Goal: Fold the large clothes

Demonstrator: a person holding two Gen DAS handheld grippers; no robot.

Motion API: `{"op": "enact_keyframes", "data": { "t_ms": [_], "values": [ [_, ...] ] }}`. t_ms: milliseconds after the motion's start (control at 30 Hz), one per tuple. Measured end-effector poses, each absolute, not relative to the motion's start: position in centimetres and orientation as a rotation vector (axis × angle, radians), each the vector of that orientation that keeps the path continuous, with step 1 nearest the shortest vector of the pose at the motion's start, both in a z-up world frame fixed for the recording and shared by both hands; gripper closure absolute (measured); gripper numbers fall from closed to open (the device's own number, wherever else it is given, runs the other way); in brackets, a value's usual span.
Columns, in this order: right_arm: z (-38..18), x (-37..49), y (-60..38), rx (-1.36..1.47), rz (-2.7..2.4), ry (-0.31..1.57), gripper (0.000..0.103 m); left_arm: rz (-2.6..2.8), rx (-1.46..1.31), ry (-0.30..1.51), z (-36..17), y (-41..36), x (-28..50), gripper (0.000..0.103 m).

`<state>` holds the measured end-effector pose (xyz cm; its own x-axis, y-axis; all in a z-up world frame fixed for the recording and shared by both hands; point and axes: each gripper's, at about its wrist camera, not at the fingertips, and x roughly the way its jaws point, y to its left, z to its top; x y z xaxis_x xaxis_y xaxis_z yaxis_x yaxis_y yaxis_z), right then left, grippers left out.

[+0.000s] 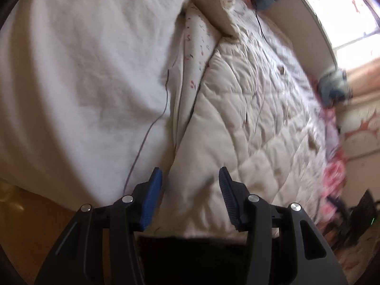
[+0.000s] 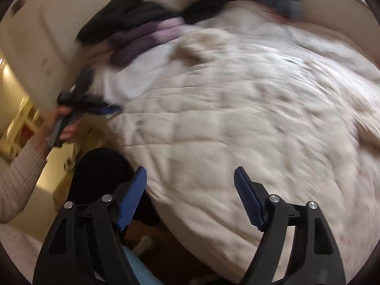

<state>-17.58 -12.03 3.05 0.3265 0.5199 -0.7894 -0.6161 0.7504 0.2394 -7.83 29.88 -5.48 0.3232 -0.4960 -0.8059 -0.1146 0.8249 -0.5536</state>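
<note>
A cream quilted comforter (image 1: 249,109) lies spread over the bed, its long edge folded back to show a floral lining (image 1: 199,40). My left gripper (image 1: 190,173) hangs open just above that folded edge, and its blue pads (image 1: 152,199) touch nothing. In the blurred right wrist view the same comforter (image 2: 225,118) fills the frame. My right gripper (image 2: 190,173) stands wide open over the comforter's near edge and holds nothing. The left gripper (image 2: 111,110) shows at the comforter's left edge, held in a hand (image 2: 59,123) with a ribbed cream sleeve (image 2: 21,173).
A white sheet (image 1: 83,71) covers the bed to the left of the comforter, with a thin cable (image 1: 147,130) across it. Dark and purple clothes (image 2: 142,33) are piled at the far side. A bright window (image 1: 344,19) is at the upper right. The person's dark leg (image 2: 99,175) stands by the bed's edge.
</note>
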Motion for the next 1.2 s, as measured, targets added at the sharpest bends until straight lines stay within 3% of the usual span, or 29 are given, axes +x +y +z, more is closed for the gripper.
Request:
{"op": "enact_keyframes", "data": {
  "t_ms": [167, 300, 333, 367, 467, 633, 867, 1067, 1200],
  "values": [
    [-2.6, -16.3, -2.3, -0.286, 0.874, 1.099, 0.026, -0.415, -0.768, 1.254, -6.9, 28.4, -5.9, 0.054],
    [-0.9, -14.2, -3.3, 0.059, 0.970, 0.990, 0.025, -0.688, -0.783, 1.102, -1.6, 25.1, -4.9, 0.051],
    [-0.8, -13.1, -3.9, 0.167, 0.961, 0.975, 0.021, -0.734, -0.782, 1.079, -0.6, 24.3, -4.3, 0.049],
    [-0.9, -12.2, -4.2, 0.227, 0.944, 0.970, 0.017, -0.770, -0.786, 1.075, 0.3, 23.5, -3.4, 0.048],
    [-2.0, -9.3, -4.8, 0.274, 0.795, 0.975, 0.017, -0.813, -0.767, 1.122, 0.8, 21.6, -1.0, 0.048],
    [-6.8, -4.7, -11.1, 0.643, 0.619, 1.067, 0.017, -0.756, -0.723, 1.119, 1.9, 23.2, -0.7, 0.048],
    [-7.4, -4.5, -12.7, 0.645, 0.626, 1.056, 0.018, -0.589, -0.865, 1.162, -3.7, 29.8, -4.0, 0.037],
    [-7.9, -5.3, -12.3, 0.686, 0.653, 1.043, 0.017, -0.697, -1.038, 1.132, -7.4, 25.9, -3.2, 0.036],
    [-7.1, -6.4, -13.1, 0.767, 0.714, 1.028, 0.015, -0.738, -1.208, 0.987, -6.3, 24.6, -1.4, 0.036]
  ]
}}
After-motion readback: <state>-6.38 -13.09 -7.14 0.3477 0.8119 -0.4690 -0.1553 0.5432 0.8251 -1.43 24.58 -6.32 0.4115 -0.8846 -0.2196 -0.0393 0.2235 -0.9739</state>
